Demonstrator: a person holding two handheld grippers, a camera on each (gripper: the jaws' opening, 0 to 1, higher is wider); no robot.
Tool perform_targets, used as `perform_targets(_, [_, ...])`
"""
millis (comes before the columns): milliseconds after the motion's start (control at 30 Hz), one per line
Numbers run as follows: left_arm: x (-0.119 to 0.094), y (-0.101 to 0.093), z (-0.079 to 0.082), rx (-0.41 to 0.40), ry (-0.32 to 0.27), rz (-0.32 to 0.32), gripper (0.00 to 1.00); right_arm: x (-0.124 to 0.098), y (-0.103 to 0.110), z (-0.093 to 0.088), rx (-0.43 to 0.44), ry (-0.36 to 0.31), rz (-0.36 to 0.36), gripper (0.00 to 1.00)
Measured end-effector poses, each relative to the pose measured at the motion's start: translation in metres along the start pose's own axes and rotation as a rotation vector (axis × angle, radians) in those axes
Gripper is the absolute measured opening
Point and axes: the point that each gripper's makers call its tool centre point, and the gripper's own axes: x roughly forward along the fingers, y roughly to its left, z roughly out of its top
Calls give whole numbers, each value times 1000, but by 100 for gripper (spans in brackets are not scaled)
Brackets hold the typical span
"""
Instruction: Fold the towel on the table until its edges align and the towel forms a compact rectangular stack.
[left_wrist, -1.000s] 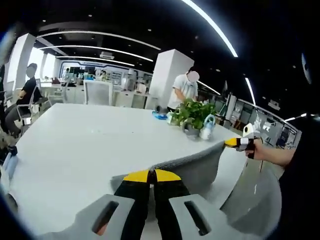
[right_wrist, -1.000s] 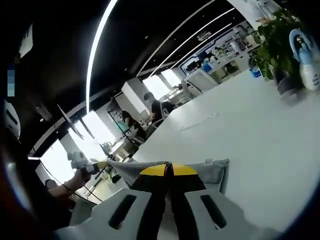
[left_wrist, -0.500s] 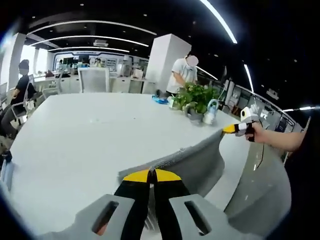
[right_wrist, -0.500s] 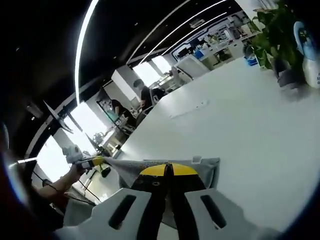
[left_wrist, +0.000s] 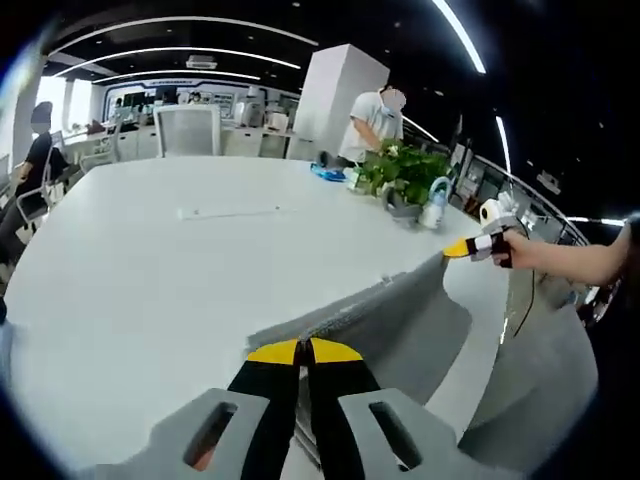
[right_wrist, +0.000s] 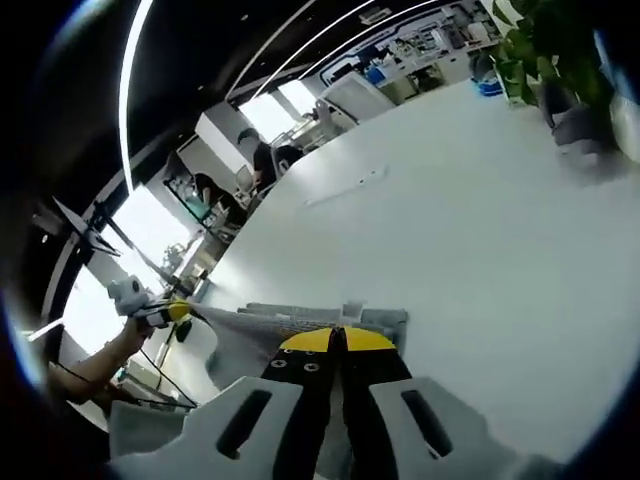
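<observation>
A grey towel (left_wrist: 385, 320) hangs stretched between the two grippers above a white table (left_wrist: 150, 270). My left gripper (left_wrist: 303, 352) is shut on one corner of it. The right gripper (left_wrist: 462, 248), held by a hand, comes in from the right and pinches the far corner. In the right gripper view, my right gripper (right_wrist: 335, 342) is shut on the towel (right_wrist: 290, 322), whose top edge runs left to the other gripper (right_wrist: 172, 312), held in a hand. The towel's lower part sags toward the table edge.
A potted plant (left_wrist: 395, 175) and a white spray bottle (left_wrist: 436, 204) stand at the table's far right; the plant (right_wrist: 560, 60) also shows in the right gripper view. People sit and stand around the office behind. A white chair (left_wrist: 185, 130) is at the far side.
Both views have tilted down toward the table. The towel stays stretched between the shut grippers and sits lower, closer to the tabletop.
</observation>
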Motion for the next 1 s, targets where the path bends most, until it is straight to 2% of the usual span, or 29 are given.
perform_targets(200, [21,17,-13,-1,67,23,2,21,-12,-2,-24,19,-41,0])
perform_targets(433, [45,32,-24,-29,93,31,2,35,-29,-14,-33,51,-90,0])
perform_targets(600, [57,37,-31,-2,124,35,3,44,-37,-20,-49,67,-137,0])
perform_targets(867, [68,43,-38,2,134,41,3,52,-40,-22,-213,77,-219,0])
perform_targets(1000, [71,43,-39,55,140,59,3,56,-44,-26,-337,90,-262,0])
